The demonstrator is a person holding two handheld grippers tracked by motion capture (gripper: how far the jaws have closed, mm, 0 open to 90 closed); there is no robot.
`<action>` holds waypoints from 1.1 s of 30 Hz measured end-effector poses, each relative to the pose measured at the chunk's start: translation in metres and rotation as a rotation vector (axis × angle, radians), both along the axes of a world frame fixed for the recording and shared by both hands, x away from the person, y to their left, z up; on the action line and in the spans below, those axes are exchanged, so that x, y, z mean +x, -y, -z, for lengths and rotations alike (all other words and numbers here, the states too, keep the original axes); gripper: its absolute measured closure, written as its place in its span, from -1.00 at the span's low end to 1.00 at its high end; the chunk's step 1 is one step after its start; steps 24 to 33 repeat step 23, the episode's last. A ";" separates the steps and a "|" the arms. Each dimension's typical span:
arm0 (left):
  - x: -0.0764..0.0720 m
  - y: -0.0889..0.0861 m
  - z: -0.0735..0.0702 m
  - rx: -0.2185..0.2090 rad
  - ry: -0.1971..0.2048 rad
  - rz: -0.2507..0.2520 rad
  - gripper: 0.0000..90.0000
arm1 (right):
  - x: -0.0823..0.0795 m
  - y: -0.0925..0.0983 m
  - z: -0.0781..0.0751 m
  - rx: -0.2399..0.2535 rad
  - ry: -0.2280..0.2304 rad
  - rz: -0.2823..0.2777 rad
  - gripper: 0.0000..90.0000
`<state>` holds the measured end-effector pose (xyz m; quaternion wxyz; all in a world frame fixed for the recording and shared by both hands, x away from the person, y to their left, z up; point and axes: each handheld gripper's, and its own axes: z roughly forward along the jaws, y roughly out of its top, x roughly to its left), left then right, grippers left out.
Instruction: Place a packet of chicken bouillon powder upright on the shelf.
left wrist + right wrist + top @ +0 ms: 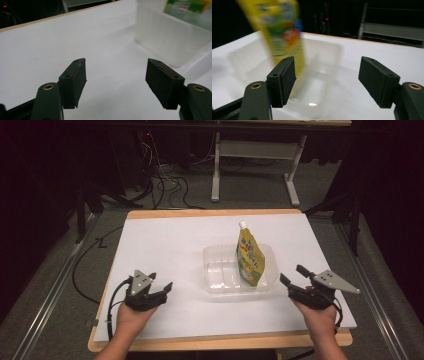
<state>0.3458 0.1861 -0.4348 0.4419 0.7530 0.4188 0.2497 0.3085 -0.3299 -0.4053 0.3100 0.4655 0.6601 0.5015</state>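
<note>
White table [165,245]: clear tub [220,270] holding yellow pouch [249,257].

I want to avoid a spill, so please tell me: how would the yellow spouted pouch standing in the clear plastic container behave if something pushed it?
The yellow spouted pouch stands tall and narrow, leaning in the clear plastic container, so it would probably tip easily. Its soft-looking foil body likely bends under pressure. The thin container looks light and may slide on the smooth white table.

Pouch [250,257] upright in tub [216,270]
</note>
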 end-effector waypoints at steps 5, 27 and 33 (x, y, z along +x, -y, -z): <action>-0.001 -0.024 0.029 -0.029 -0.085 -0.060 -0.29 | 0.014 0.036 0.019 0.027 -0.036 0.120 -0.33; -0.009 -0.034 0.024 -0.039 -0.088 -0.115 -0.37 | 0.024 0.045 0.050 0.042 -0.135 0.119 -0.44; -0.009 -0.034 0.024 -0.039 -0.088 -0.115 -0.37 | 0.024 0.045 0.050 0.042 -0.135 0.119 -0.44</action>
